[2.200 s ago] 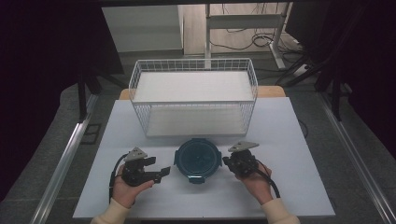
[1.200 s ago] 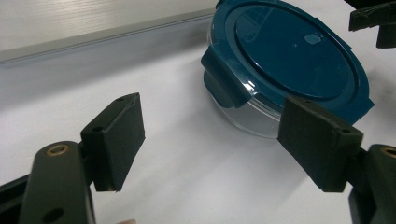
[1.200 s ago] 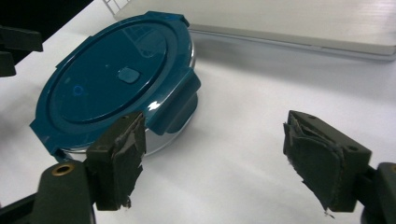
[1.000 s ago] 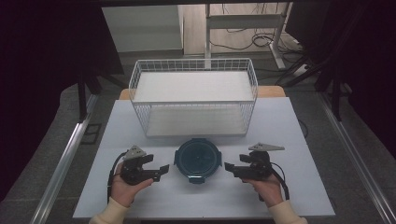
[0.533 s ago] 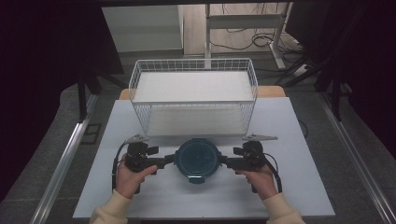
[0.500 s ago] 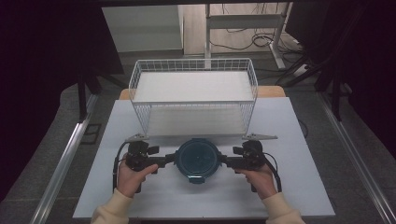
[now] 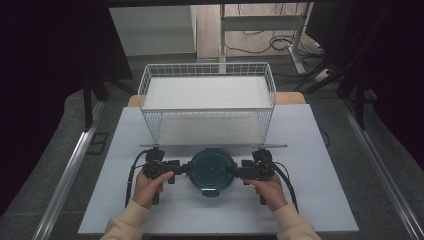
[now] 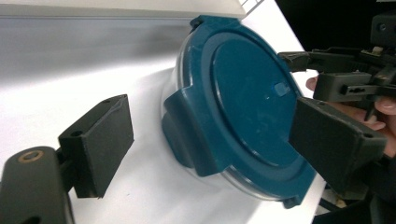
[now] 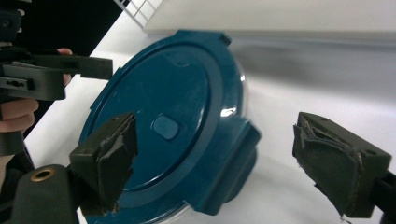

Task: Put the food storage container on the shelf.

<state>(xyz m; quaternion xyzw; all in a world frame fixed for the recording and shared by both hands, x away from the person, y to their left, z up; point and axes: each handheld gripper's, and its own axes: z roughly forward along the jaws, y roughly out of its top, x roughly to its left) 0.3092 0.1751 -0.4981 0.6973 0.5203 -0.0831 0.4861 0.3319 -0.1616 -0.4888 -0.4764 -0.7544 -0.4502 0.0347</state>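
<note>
The left tongs (image 7: pixel 186 168) stand wide open at 9 o'clock of the round blue-lidded container (image 7: pixel 213 170), around its side latch. The right tongs (image 7: pixel 231 171) gape equally wide at 3 o'clock; neither pair grips anything.

Dark teal lid (image 7: pixel 213 168), white wire basket (image 7: pixel 207 102), white table (image 7: pixel 320 165), black grippers, cream sleeves (image 7: pixel 131 224)

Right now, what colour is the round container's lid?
Dark teal blue lid, clearest in the left gripper view.

Clear container body (image 8: pixel 173 100) mostly hidden beneath blue lid (image 8: pixel 243 98); right gripper (image 8: pixel 343 70) cut off at frame edge; basket (image 9: pixel 140 8) cropped at top; forearms cropped at bottom.
</note>
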